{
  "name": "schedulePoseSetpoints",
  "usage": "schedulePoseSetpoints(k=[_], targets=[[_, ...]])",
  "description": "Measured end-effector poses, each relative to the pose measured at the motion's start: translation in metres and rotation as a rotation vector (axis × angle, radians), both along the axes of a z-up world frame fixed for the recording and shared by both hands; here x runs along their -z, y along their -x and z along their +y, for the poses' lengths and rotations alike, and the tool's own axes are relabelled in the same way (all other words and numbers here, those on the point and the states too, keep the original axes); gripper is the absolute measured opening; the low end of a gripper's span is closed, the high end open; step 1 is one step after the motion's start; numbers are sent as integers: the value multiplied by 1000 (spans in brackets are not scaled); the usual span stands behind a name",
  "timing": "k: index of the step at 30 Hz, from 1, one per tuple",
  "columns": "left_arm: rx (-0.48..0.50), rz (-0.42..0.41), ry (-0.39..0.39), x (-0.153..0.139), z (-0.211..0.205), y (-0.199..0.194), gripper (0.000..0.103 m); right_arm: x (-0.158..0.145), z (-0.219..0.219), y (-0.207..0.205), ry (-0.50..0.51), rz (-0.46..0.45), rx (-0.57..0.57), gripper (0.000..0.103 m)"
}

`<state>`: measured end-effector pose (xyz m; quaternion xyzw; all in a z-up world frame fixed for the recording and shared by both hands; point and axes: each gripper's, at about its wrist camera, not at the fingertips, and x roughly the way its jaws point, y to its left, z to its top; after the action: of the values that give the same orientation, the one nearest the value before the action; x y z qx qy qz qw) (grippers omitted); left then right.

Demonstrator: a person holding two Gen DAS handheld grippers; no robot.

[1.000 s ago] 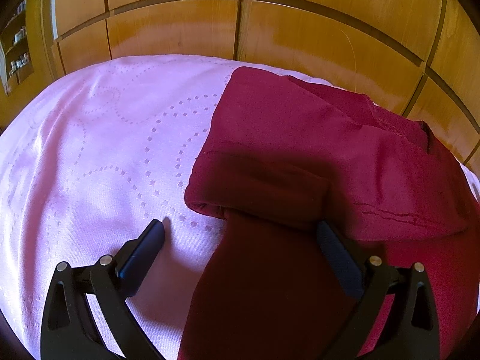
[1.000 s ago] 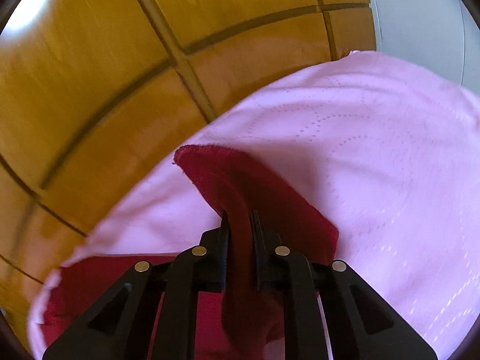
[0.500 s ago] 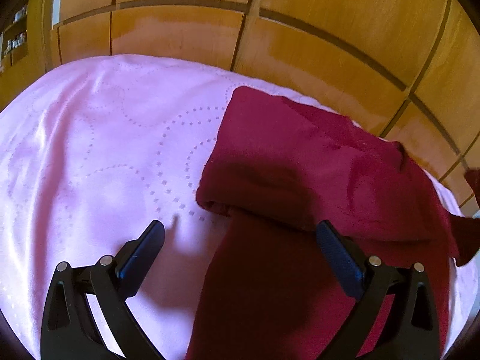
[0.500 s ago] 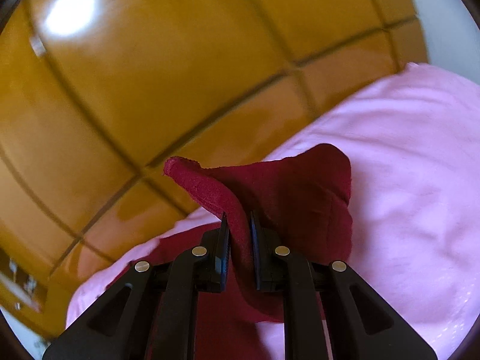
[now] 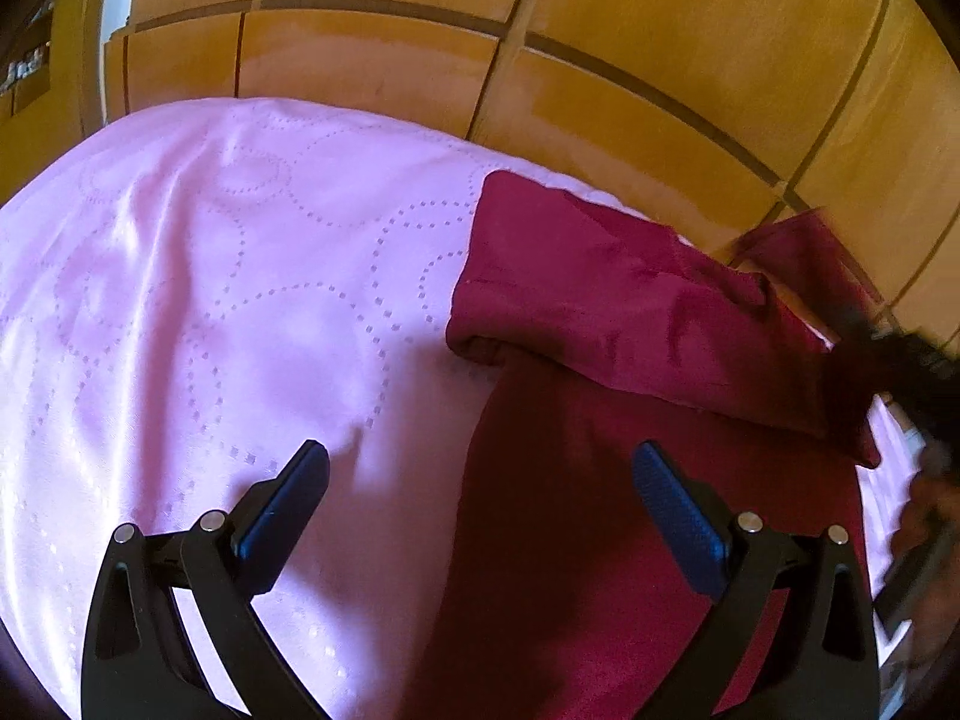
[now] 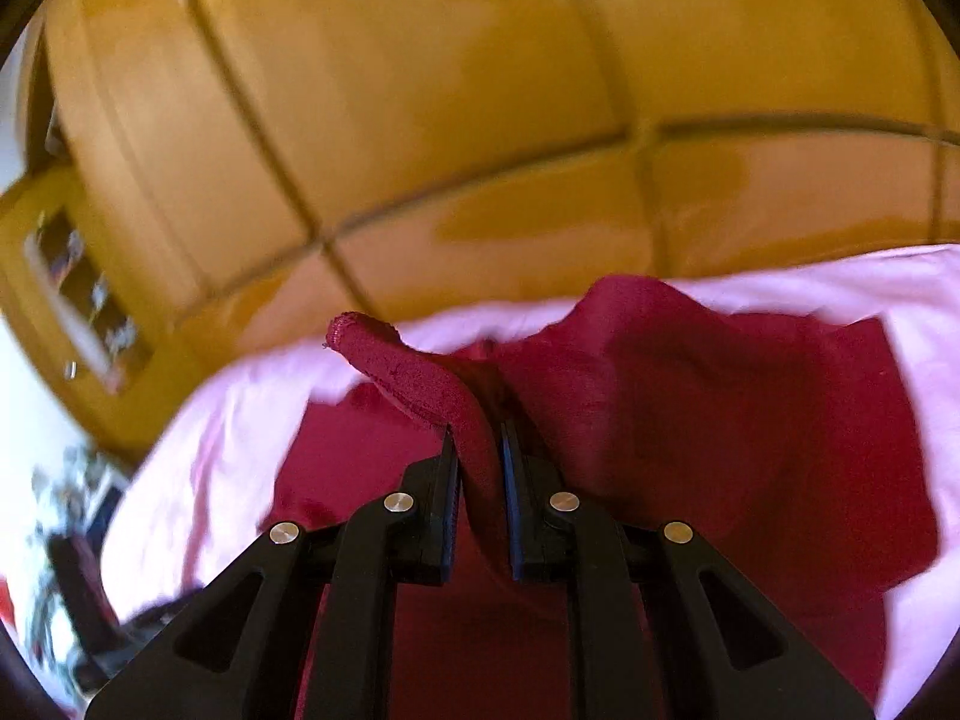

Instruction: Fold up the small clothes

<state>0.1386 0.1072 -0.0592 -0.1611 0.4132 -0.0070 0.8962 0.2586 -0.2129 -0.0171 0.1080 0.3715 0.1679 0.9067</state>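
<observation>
A dark red garment [image 5: 606,312] lies on the pink quilted bedcover [image 5: 228,300], one part folded over the rest. My left gripper [image 5: 480,474] hovers open above its left edge, blue pads [image 5: 672,504] wide apart, nothing between them. In the right wrist view my right gripper [image 6: 477,438] is shut on a bunched hem of the red garment [image 6: 708,408], lifted clear of the bed, the hem's end [image 6: 360,330] sticking up past the fingertips. The right gripper shows blurred at the right edge of the left wrist view [image 5: 900,360], with a raised flap of cloth.
Glossy wooden wardrobe panels [image 5: 600,60] rise just behind the bed's far edge. A wooden shelf niche [image 6: 78,300] with small items sits at far left in the right wrist view, with blurred clutter [image 6: 66,540] below it beside the bed.
My right gripper has swung fast across the bed with the hem, rolling as it went, and now enters the left wrist view. The left gripper has drawn back and risen slightly, still open.
</observation>
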Motion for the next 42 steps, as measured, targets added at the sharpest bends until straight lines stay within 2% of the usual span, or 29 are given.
schedulePoseSetpoints(k=[1, 4, 6, 8, 11, 15, 17, 22, 25, 27, 29, 31, 32, 33, 35, 38, 40, 42], targets=[[8, -12, 4, -2, 0, 1, 101, 8, 9, 0, 23, 17, -19, 14], [23, -30, 17, -7, -1, 3, 101, 30, 23, 5, 52, 75, -76, 34], [36, -41, 38, -11, -3, -2, 101, 32, 19, 17, 10, 72, -71, 60], [48, -53, 71, -15, -6, -5, 100, 26, 8, 36, -59, 30, -47, 66], [83, -66, 128, -21, -18, -14, 99, 22, -21, 65, -121, 1, 7, 66], [127, -60, 161, -27, -42, -36, 78, 25, -63, 89, -167, 20, 111, 66], [139, -43, 155, -26, -56, -54, 72, 30, -85, 95, -209, 31, 171, 66], [187, 96, 151, -3, -87, -95, 64, 45, -145, 89, -397, 70, 324, 66], [186, 134, 131, 9, -96, -105, 43, 58, -167, 78, -499, 90, 380, 66], [212, 130, 121, 9, -102, -107, 18, 66, -181, 73, -575, 94, 425, 66], [230, 133, 127, 7, -105, -107, 7, 70, -195, 68, -653, 88, 452, 66], [237, 93, 113, -1, -107, -104, 4, 72, -205, 59, -704, 75, 483, 66], [245, 60, 107, -9, -108, -102, 3, 72, -210, 53, -717, 76, 503, 55], [239, 29, 101, -18, -107, -99, 3, 72, -213, 48, -719, 79, 514, 34], [218, -23, 103, -33, -100, -93, 3, 68, -215, 42, -700, 88, 537, 18], [210, -75, 101, -45, -90, -86, 3, 51, -215, 45, -641, 23, 536, 16], [209, -67, 59, -38, -90, -85, 3, 42, -210, 50, -550, 0, 517, 14], [206, -31, -6, -18, -93, -86, 3, 47, -206, 52, -460, 26, 511, 14]])
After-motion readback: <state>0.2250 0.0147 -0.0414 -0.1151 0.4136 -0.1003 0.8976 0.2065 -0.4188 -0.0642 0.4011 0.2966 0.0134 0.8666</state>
